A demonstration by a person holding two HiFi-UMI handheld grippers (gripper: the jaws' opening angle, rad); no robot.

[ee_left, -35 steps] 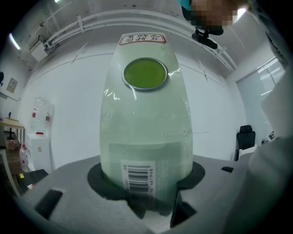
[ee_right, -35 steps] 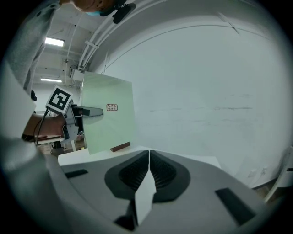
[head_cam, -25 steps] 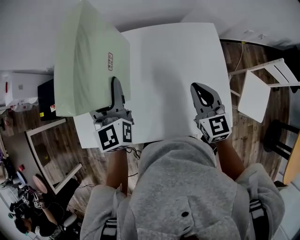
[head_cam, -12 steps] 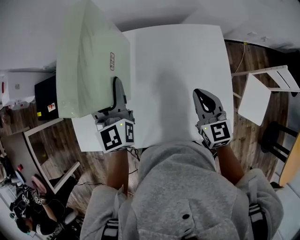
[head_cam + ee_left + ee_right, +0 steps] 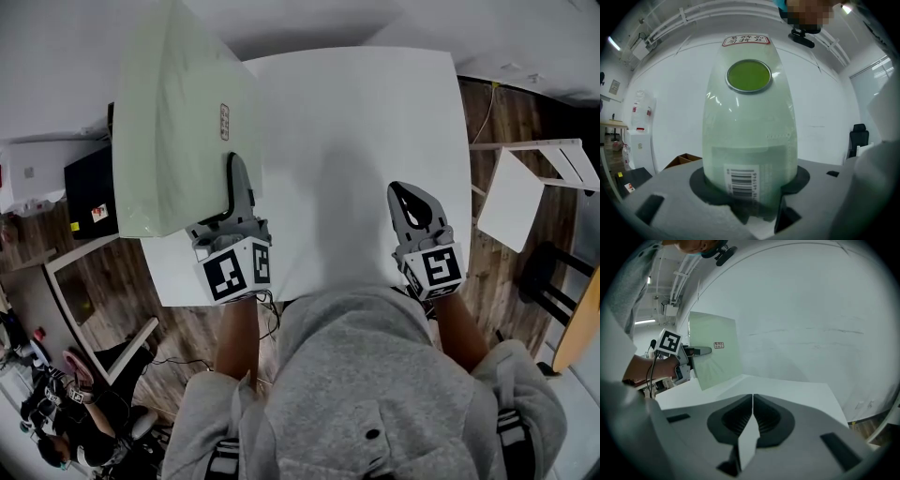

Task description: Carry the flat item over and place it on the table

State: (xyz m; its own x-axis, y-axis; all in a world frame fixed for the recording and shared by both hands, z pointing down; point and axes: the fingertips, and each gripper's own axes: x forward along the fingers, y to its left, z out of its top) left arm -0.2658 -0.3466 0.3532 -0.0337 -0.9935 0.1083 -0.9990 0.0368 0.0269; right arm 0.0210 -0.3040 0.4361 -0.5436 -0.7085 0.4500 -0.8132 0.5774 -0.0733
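A pale green flat packet [image 5: 178,122] in clear wrapping hangs above the left part of a white table [image 5: 375,122], tilted, with its outer side reaching past the table's left edge. Whether its underside touches the tabletop is hard to tell from above. A small red-edged label [image 5: 223,122] sits on its upper face, and a barcode [image 5: 740,180] shows at its near end. The left gripper [image 5: 234,183] clamps that near end, its jaws spread wide around the packet. The right gripper [image 5: 412,202] is over the table's near right part, jaws pressed together with nothing between them. A black box [image 5: 89,192] stands left of the table, above a wooden floor [image 5: 497,272].
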